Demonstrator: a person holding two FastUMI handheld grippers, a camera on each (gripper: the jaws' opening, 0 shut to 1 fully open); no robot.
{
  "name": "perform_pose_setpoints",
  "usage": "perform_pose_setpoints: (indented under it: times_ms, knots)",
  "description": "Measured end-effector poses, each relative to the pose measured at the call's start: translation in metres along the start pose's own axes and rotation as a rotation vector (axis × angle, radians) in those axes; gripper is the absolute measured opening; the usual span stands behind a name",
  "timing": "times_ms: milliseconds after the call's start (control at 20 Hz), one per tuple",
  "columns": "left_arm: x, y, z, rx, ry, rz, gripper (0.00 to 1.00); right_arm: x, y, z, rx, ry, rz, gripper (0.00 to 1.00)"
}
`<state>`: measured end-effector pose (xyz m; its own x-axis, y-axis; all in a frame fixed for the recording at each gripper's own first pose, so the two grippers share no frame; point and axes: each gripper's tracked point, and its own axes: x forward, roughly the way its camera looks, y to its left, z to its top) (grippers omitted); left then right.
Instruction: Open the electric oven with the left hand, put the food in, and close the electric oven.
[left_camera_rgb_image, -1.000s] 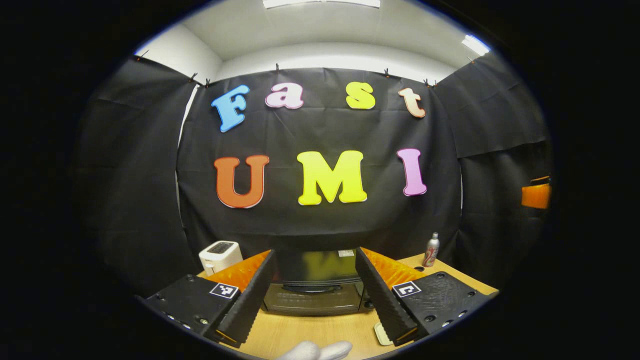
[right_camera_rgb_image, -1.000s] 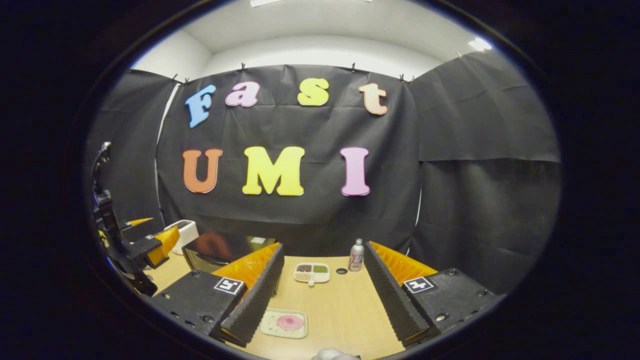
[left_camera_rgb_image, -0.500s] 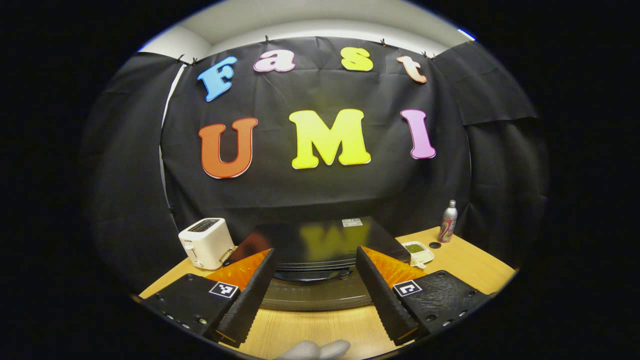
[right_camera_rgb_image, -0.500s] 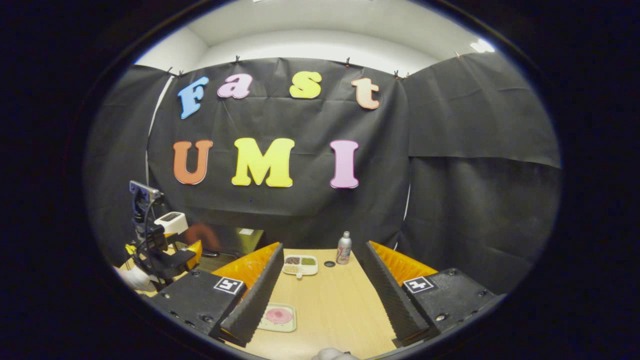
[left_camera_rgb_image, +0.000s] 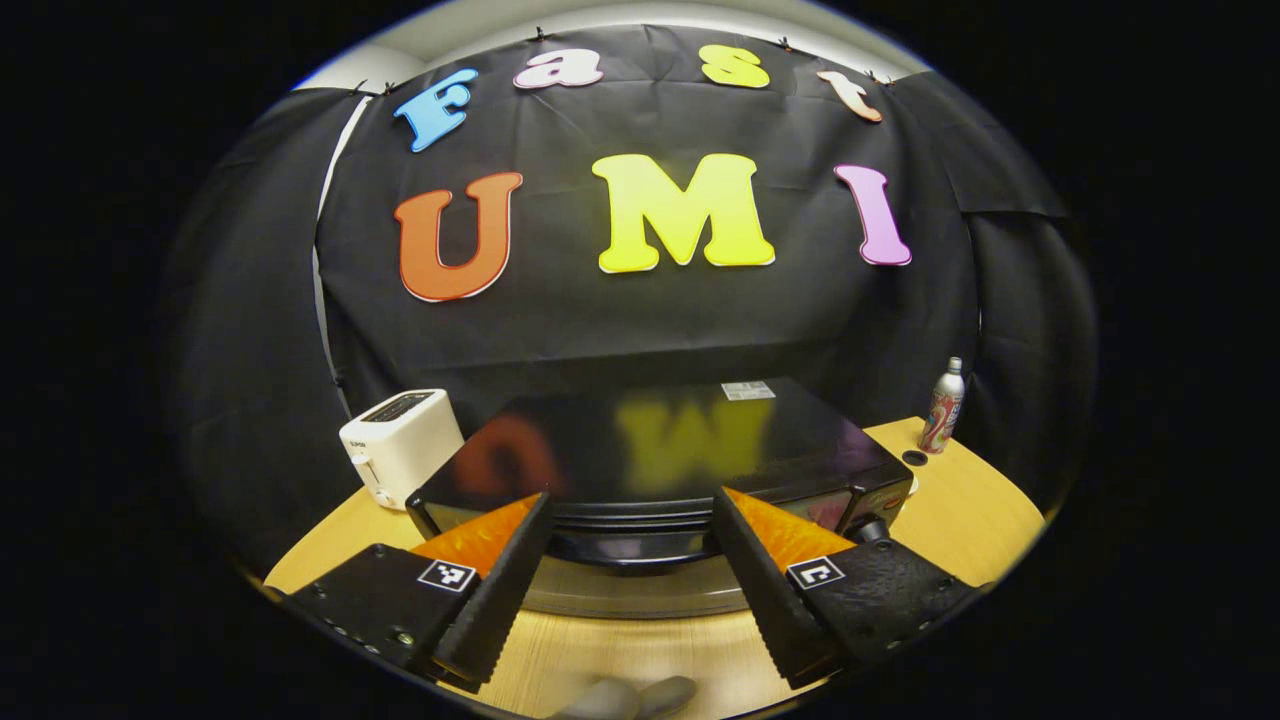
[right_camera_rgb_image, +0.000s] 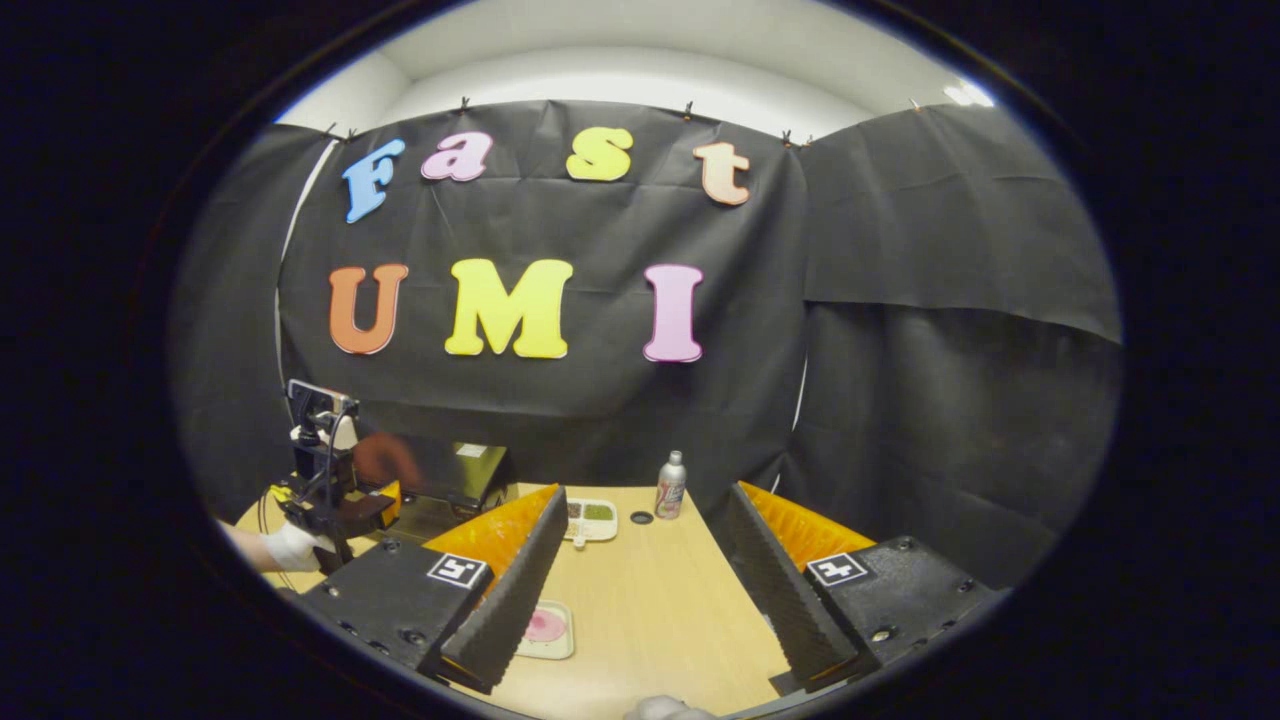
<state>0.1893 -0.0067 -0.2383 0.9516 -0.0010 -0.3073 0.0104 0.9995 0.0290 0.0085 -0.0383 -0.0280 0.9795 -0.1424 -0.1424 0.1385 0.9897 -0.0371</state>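
The black electric oven (left_camera_rgb_image: 650, 450) fills the middle of the left gripper view, its door shut. Its dark curved handle (left_camera_rgb_image: 625, 545) runs across the top of the glass door (left_camera_rgb_image: 640, 598). My left gripper (left_camera_rgb_image: 631, 497) is open and close in front of the oven, one finger to each side of the handle, neither pressing on it. In the right gripper view my right gripper (right_camera_rgb_image: 648, 490) is open over the table with nothing in it. A small plate of pink food (right_camera_rgb_image: 545, 628) lies beside its left finger. The oven (right_camera_rgb_image: 450, 475) stands far left, the left gripper (right_camera_rgb_image: 325, 480) before it.
A white toaster (left_camera_rgb_image: 400, 445) stands left of the oven. On the wooden table (right_camera_rgb_image: 650, 610) are a divided tray of food (right_camera_rgb_image: 590, 518), a small dark disc (right_camera_rgb_image: 641, 518) and a metal bottle (right_camera_rgb_image: 670, 483), near the back wall. A gloved hand (right_camera_rgb_image: 290, 548) holds the left gripper.
My left gripper has moved in toward the oven and tipped downward, so the oven now looms larger with its handle between the fingers. The right gripper's view has swung slightly right.
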Motion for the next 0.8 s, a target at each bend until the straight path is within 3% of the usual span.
perform_pose_setpoints:
  times_ms: [800]
  knots:
    - [-0.011,0.001,-0.007,-0.014,-0.001,-0.017,0.97,-0.014,0.005,-0.012,0.023,0.024,0.035,1.00]
